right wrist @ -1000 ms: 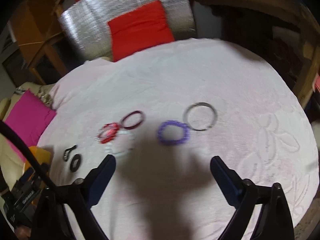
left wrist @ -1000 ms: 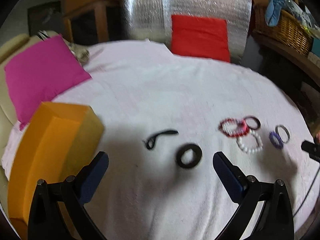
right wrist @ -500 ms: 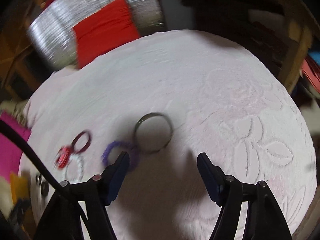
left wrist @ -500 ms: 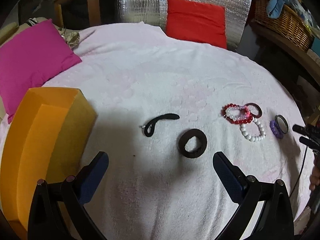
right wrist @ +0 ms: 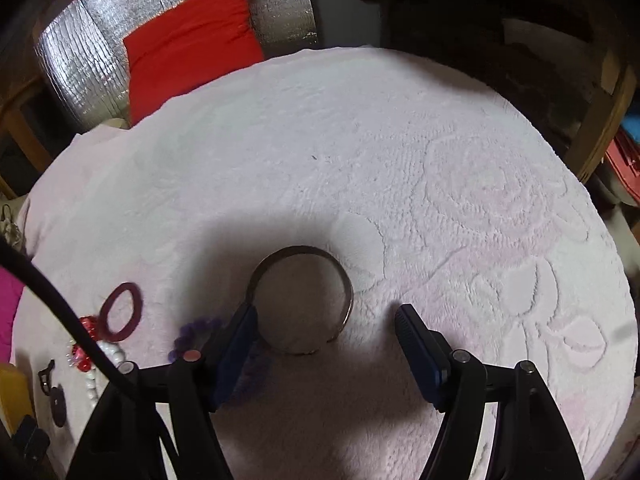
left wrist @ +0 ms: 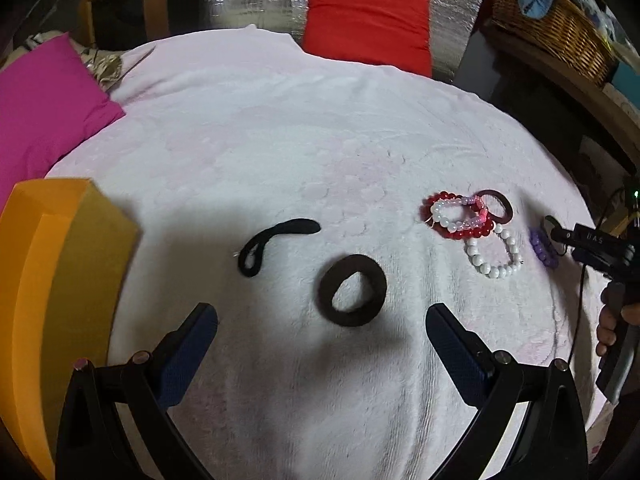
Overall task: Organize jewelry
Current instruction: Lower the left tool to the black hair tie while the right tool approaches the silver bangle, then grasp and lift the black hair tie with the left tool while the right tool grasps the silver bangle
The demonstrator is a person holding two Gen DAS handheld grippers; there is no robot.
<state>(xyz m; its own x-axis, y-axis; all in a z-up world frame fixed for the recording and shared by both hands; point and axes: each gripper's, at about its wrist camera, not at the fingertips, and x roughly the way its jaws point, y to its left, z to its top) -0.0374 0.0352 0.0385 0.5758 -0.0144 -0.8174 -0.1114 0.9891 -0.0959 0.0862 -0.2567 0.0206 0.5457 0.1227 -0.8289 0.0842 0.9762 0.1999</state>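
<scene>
While our left gripper [left wrist: 320,322] hangs over the pale blanket [left wrist: 320,140] with its jaws spread wide and empty, the dark ring-shaped band [left wrist: 352,297] lies just ahead of them, about midway between the two tips. A black twisted tie [left wrist: 276,242] sits further ahead and to the left. An orange box [left wrist: 60,280] stands outside the left jaw. A cluster of beaded bracelets [left wrist: 460,216] lies ahead and well to the right.

On the right, our right gripper [right wrist: 324,320] is the one nearer to work. Its jaws are open and hold nothing. The metal bangle [right wrist: 344,280] lies flat, mostly between the tips. Its left rim meets the left finger [right wrist: 236,340], though we cannot tell whether they touch. Its right rim stands clear of the right finger. A purple bracelet [right wrist: 196,328] lies just outside the left jaw.

Compared with half a second ago, the bangle sits closer in between these jaws, the purple bracelet has slid behind the left finger, and the left gripper's view is scarcely changed.
</scene>
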